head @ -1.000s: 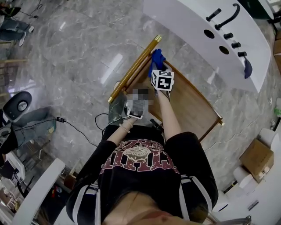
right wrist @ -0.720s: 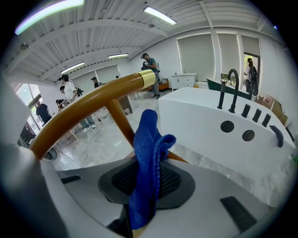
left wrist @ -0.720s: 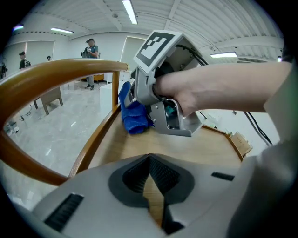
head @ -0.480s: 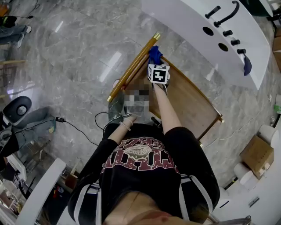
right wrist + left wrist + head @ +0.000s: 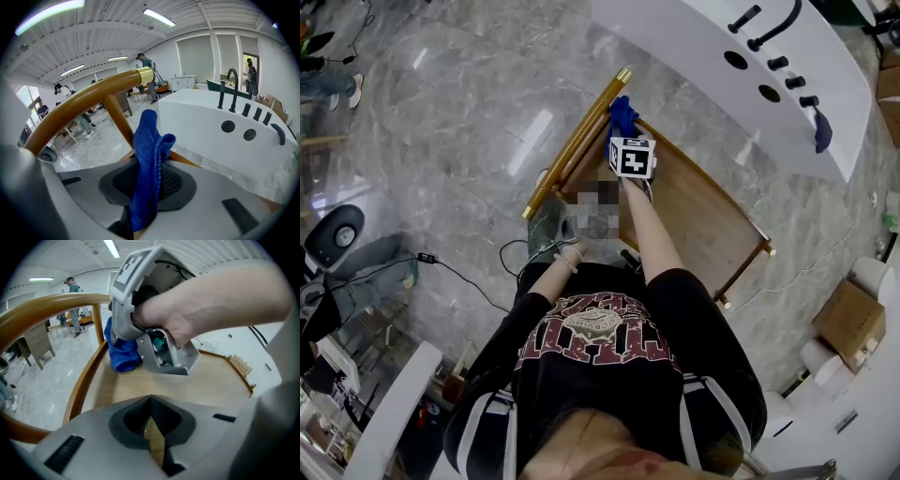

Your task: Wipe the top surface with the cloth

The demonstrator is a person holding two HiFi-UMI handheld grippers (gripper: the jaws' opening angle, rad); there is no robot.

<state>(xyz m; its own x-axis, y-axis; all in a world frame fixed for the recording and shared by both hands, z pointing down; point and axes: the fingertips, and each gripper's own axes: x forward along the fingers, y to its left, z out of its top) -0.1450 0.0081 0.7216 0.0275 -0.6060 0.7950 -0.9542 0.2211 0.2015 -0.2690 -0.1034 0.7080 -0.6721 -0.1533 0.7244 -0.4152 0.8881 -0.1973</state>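
Observation:
The wooden top has a gold rail along its left side. My right gripper is stretched to the top's far corner by the rail, shut on a blue cloth. The cloth sticks up from between the jaws in the right gripper view. From the left gripper view, the cloth presses on the wood under the right gripper. My left gripper hovers low over the near part of the top, jaws shut and holding nothing. A mosaic patch hides it in the head view.
A white bathtub with black taps stands just beyond the far corner. A cable runs over the marble floor at left. A cardboard box sits at right. People stand in the background.
My right gripper has slid the cloth farther away along the rail toward the far corner. The left gripper has stayed near the body.

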